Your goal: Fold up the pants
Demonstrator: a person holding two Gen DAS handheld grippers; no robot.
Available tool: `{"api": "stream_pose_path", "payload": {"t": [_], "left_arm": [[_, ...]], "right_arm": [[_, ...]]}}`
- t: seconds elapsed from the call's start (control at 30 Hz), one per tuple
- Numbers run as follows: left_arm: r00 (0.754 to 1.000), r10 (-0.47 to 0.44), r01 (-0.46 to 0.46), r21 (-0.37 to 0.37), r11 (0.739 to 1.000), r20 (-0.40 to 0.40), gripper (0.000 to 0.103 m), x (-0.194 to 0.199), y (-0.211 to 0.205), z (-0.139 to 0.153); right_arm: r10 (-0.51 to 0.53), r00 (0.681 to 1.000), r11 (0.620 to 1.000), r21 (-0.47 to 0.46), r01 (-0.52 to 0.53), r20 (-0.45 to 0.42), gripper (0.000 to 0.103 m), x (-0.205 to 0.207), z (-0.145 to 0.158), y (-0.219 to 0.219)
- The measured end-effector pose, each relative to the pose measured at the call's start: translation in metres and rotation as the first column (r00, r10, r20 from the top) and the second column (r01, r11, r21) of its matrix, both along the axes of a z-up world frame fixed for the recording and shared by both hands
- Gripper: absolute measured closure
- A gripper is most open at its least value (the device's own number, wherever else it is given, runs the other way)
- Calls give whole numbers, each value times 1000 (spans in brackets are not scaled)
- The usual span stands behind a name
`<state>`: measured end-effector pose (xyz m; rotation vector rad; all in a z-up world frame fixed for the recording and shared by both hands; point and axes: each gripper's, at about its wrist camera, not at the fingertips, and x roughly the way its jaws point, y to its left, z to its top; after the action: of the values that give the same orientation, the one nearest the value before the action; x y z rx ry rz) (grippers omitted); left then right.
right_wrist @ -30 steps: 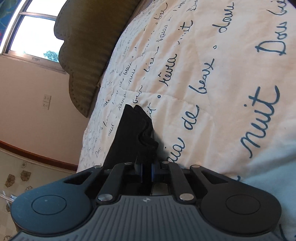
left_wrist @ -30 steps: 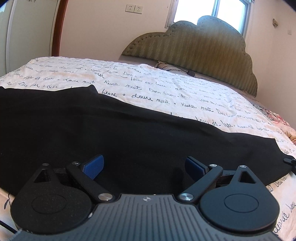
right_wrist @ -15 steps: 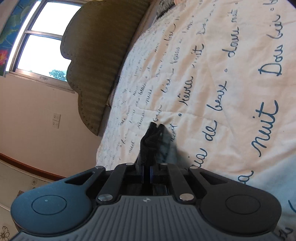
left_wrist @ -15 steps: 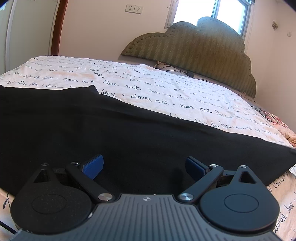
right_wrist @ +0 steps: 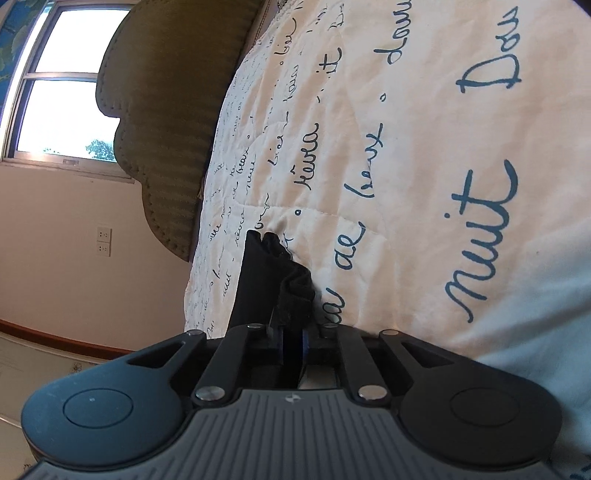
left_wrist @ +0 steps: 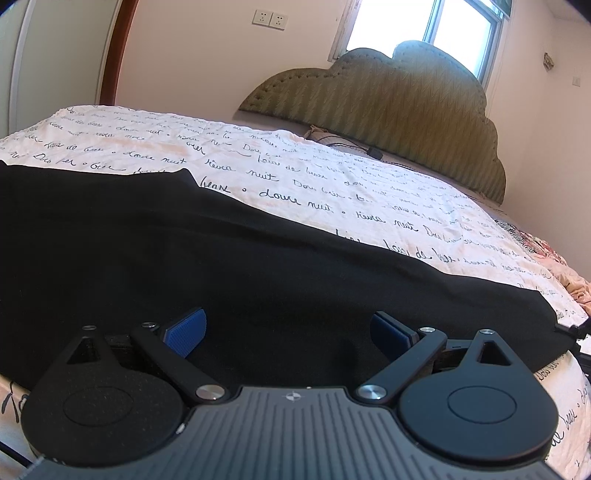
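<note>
Black pants (left_wrist: 229,266) lie stretched across the white bedspread with script lettering (left_wrist: 332,192). My left gripper (left_wrist: 288,330) is open, its blue pads (left_wrist: 186,326) spread just above the near part of the pants, holding nothing. My right gripper (right_wrist: 291,343) is shut on a bunched end of the pants (right_wrist: 269,280), turned on its side and held close to the bedspread (right_wrist: 424,166). The tip of the right gripper shows at the far right edge of the left wrist view (left_wrist: 576,332), at the pants' end.
An olive padded headboard (left_wrist: 388,99) stands at the far end of the bed under a window (left_wrist: 443,22). A small pillow and a black cable (left_wrist: 343,140) lie near it. A patterned cloth (left_wrist: 554,254) lies at the bed's right edge.
The right gripper, still shut on the pants' end, lifted it and then lowered it back toward the bedspread. The pants' right end shifted slightly. The left gripper stayed open and barely moved.
</note>
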<state>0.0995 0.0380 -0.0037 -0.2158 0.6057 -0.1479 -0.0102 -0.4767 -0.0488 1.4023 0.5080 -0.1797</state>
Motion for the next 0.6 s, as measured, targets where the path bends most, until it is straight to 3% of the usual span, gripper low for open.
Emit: {"api": "stream_pose_path", "payload": {"t": [0.07,0.13,0.17,0.27,0.37,0.4,0.47,0.5,0.6], "left_arm": [[1000,1,-1,2,1000,-1,5,0,-1,0],[1000,1,-1,2,1000,-1,5,0,0,0],[1000,1,-1,1,1000,-1,5,0,0,0],[1000,2,-2,-5,1000,-1,5,0,0,0],[1000,11,-11,-17,1000,3,5,-1,3,2],[1000,19,-19,-23,1000,3,6,-1,3,4],[1000,20,-22,-72,997,-17,6,-1,4,11],[1000,0,-3,-125,992,-26,6,1,3,16],[994,-88,71,-260,963,-57,6,15,-13,30]], "right_arm": [[-14,1000,999,-38,14,-7,90,5,7,6],[19,998,966,-256,-32,-53,92,18,33,27],[43,996,919,-389,-69,-74,92,24,48,43],[135,980,676,-709,-200,-148,93,44,76,110],[216,945,393,-864,-314,-245,93,57,69,176],[225,934,318,-885,-341,-278,93,58,61,194],[221,922,230,-902,-366,-317,93,59,52,213],[221,925,216,-910,-355,-308,92,56,53,214],[252,921,269,-893,-361,-297,91,56,53,204]]}}
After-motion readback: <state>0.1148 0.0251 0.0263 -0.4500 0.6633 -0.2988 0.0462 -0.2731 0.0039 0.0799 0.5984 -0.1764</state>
